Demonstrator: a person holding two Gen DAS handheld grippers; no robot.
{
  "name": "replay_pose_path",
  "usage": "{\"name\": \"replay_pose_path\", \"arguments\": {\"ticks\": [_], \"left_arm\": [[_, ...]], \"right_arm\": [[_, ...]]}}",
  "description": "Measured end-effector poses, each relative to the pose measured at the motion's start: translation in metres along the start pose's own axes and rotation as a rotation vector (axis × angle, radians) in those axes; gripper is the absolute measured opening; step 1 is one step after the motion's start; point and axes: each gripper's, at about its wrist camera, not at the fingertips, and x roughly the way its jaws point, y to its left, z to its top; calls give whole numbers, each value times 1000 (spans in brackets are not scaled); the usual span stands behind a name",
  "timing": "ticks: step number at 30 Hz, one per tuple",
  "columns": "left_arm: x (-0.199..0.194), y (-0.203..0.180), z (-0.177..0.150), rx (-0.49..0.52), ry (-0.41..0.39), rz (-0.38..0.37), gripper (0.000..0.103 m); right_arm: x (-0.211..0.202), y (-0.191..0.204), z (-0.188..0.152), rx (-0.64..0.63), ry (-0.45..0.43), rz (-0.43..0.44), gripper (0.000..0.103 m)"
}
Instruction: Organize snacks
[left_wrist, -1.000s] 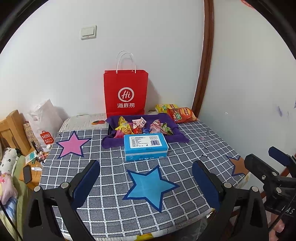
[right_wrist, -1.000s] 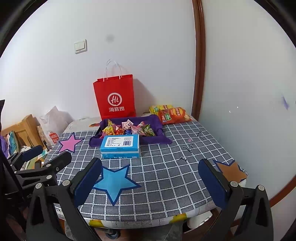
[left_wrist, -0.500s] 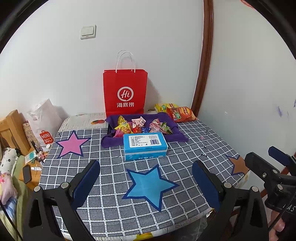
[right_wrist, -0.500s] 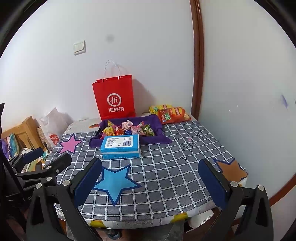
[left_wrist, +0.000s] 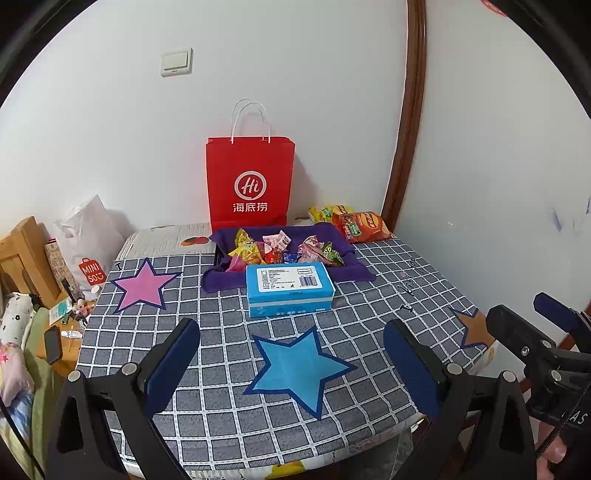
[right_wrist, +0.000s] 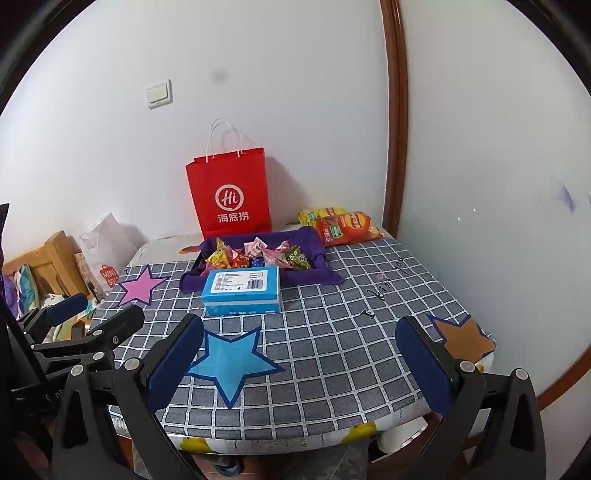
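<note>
Left wrist view shows the left tongs (left_wrist: 291, 363) spread wide and empty above the near edge of the tabletop (left_wrist: 369, 317); the right tongs (right_wrist: 299, 360) are likewise spread and hold nothing. Three paper stars lie on the checked cloth: one pink star (left_wrist: 142, 286) near the left edge, one blue star (left_wrist: 297, 367) near the front, one orange star (right_wrist: 461, 338) at the right corner. One blue box (left_wrist: 290, 290) lies just in front of one purple tray (left_wrist: 347, 271), which holds a heap of small wrapped snacks (left_wrist: 280, 249), perhaps a dozen. Two chip bags (left_wrist: 360, 225) lie at the far right corner. One red paper bag (left_wrist: 251, 184) stands upright behind the tray.
</note>
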Motion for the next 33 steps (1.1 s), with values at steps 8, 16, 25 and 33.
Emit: {"name": "replay_pose_path", "arguments": {"ticks": [8, 16, 25, 33], "left_arm": [[-1, -1, 0, -1, -1, 1, 100], [-1, 0, 0, 0, -1, 0, 100], [-1, 0, -1, -2, -1, 2, 100], [-2, 1, 0, -3, -2, 1, 100]], "right_arm": [[0, 1, -1, 1, 1, 0, 102], [0, 1, -2, -4, -3, 5, 102], [0, 1, -3, -5, -4, 6, 102], [0, 2, -3, -5, -3, 5, 102]]}}
